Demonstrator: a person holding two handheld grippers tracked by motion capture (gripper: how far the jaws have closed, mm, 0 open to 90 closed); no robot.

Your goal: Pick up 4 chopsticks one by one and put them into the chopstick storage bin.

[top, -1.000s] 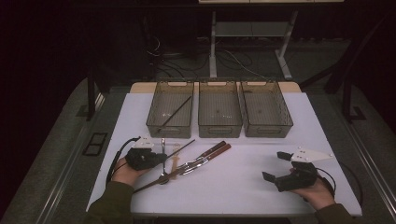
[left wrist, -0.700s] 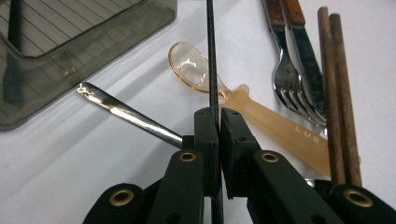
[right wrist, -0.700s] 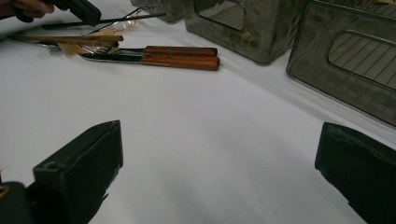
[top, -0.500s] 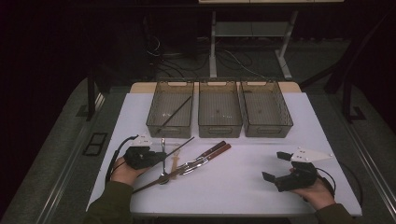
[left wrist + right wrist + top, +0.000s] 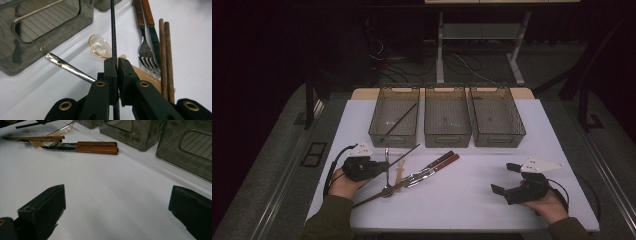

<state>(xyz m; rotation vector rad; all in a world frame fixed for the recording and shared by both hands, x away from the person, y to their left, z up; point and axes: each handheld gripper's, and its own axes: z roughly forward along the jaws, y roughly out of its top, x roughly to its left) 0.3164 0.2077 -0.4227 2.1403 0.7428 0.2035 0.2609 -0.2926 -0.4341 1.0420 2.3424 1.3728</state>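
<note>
Left gripper view: the left gripper [image 5: 117, 62] has its 2 jaws clamped on a thin black chopstick [image 5: 113, 30], which runs straight out ahead of them. Right of them lie a fork [image 5: 147, 53] and 2 brown chopsticks [image 5: 165, 57]. The pinch is narrow, so the stick could swivel or slip when lifted. The right gripper [image 5: 117, 202] rests wide open, nothing between its jaws.

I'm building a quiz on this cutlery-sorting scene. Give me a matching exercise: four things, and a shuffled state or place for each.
Things:
1. left gripper
2. right gripper
3. black chopstick
4. left bin

States or places:
A. jaws apart over bare table
B. pinched between jaws
C. holds one dark stick
D. jaws closed

Pairs: 1-D, 2-A, 3-B, 4-C
</note>
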